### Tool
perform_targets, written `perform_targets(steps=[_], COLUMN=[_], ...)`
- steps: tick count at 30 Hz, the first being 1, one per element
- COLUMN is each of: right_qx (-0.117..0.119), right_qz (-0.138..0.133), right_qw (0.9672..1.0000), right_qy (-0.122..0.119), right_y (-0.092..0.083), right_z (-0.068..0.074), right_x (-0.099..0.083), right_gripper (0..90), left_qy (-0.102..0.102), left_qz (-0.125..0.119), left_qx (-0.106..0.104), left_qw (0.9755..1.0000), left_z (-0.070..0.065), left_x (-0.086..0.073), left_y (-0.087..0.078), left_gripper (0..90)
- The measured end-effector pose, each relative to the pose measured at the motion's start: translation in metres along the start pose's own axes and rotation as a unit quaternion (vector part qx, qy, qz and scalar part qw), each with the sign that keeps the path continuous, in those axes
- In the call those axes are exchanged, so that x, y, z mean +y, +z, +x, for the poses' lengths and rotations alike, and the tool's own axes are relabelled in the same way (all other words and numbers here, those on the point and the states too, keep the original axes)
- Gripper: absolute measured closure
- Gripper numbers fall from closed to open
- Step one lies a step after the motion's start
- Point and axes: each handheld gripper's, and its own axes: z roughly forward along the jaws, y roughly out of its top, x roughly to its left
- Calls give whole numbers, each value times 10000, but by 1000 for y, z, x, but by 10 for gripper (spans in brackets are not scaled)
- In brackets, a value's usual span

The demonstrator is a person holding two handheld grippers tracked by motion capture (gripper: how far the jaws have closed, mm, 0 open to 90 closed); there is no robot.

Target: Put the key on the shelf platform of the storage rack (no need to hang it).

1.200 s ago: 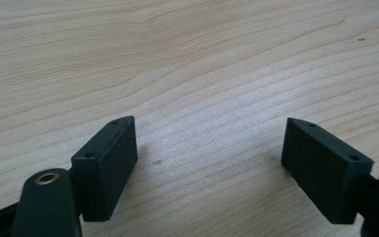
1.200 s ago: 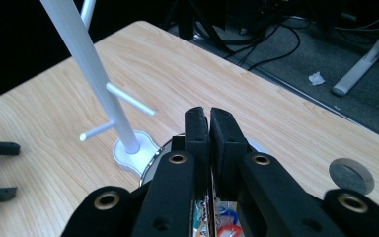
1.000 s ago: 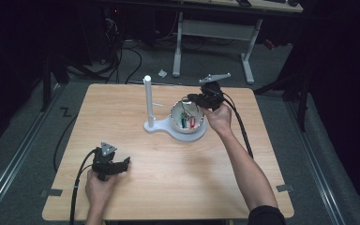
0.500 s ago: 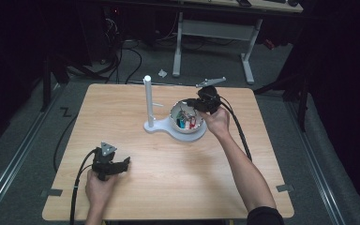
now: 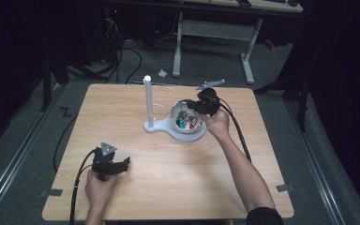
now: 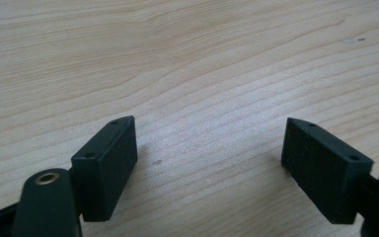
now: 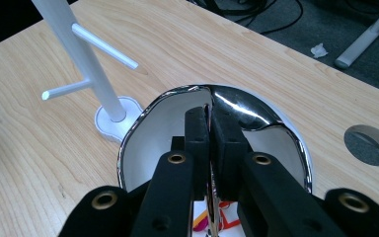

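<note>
Gripping | right gripper (image 7: 210,148) | shiny chrome round bowl (image 7: 249,111) rim | jaws clamped

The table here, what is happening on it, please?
A person works at a wooden table with a gripper in each hand. The right gripper is shut on the chrome rim of a tilted bowl-shaped shell, white inside, with small colourful items showing in it. The shell sits on the white base of a stand that has a post with side pegs. The left gripper rests low over the bare tabletop near the person, its jaws open and holding nothing.
</note>
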Motion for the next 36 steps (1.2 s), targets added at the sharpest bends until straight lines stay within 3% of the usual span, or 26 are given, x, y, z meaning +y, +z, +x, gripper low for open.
perform_targets(steps=[9,15,21,29,36], right_qx=[-162,-281,-242,-421,-568], right_qz=[30,169,154,168,-6], right_qw=[9999,9994,9996,9989,9983], right_qy=[34,-142,49,156,158], right_y=[0,3,4,4,-4], right_z=[-3,-4,-6,-12,-14], right_x=[-4,-7,-8,-13,-13], right_gripper=[843,870,859,705,657], left_qy=[2,3,2,3,3], left_qz=[0,6,0,0,2], left_qx=[3,0,6,6,3], left_qw=[10000,10000,10000,10000,10000], left_z=[0,0,0,0,0], left_x=[0,0,0,0,0], left_y=[0,0,0,0,0], left_gripper=[220,220,221,220,220])
